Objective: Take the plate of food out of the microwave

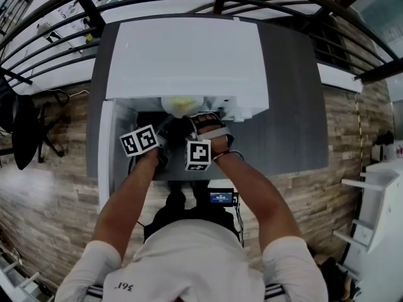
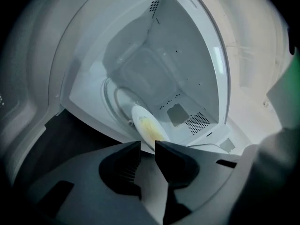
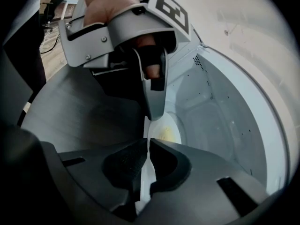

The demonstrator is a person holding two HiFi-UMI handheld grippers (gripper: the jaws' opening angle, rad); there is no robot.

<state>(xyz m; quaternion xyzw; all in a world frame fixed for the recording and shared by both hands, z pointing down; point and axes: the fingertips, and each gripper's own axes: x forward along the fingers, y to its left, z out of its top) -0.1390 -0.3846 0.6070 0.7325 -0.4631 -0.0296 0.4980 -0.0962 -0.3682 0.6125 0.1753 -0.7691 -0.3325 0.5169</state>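
Note:
A white plate [image 1: 181,104] with yellow food sits at the mouth of the open white microwave [image 1: 186,55]. In the left gripper view the plate [image 2: 147,128] lies on the glass turntable [image 2: 111,95]. Its near rim reaches the tips of my left gripper [image 2: 147,145], whose jaws stand slightly apart. My right gripper [image 3: 148,143] is shut on the plate's rim [image 3: 145,172], a thin white edge between its pads. The left gripper's finger [image 3: 153,100] hangs over the plate's other side. In the head view both grippers [image 1: 165,126] [image 1: 192,121] meet in front of the opening.
The microwave door [image 1: 106,150] hangs open to the left, beside my left arm. The microwave stands on a grey table [image 1: 289,106]. A wooden floor lies around it, with a black chair [image 1: 25,131] at the left and white shelving [image 1: 378,187] at the right.

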